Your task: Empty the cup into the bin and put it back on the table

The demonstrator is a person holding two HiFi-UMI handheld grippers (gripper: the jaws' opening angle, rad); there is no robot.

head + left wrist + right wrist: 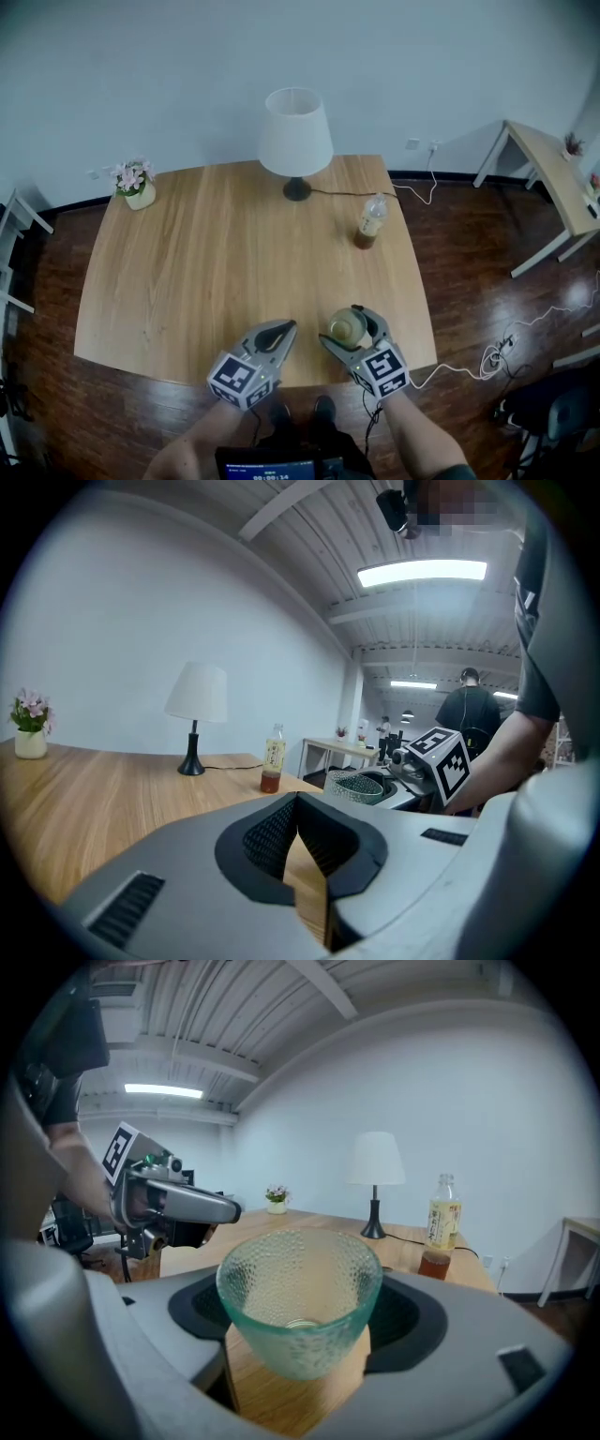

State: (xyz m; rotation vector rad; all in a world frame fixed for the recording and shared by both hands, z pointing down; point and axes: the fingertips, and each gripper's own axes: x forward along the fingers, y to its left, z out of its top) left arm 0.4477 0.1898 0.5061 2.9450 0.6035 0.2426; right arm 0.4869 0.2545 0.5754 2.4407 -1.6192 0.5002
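A clear dimpled glass cup (349,328) (298,1297) stands upright between the jaws of my right gripper (343,321) (305,1314), which is shut on it near the wooden table's (206,262) front right edge. It looks empty. Whether its base rests on the wood I cannot tell. My left gripper (286,326) (298,803) hovers just to the left, shut with nothing in it. From the left gripper view the cup (354,786) shows off to the right. No bin is in view.
A white-shaded lamp (295,136) stands at the table's back, a tea bottle (371,222) at the right side, a small flower pot (138,185) at the back left. A second table (553,178) and loose cables (487,356) are on the floor to the right.
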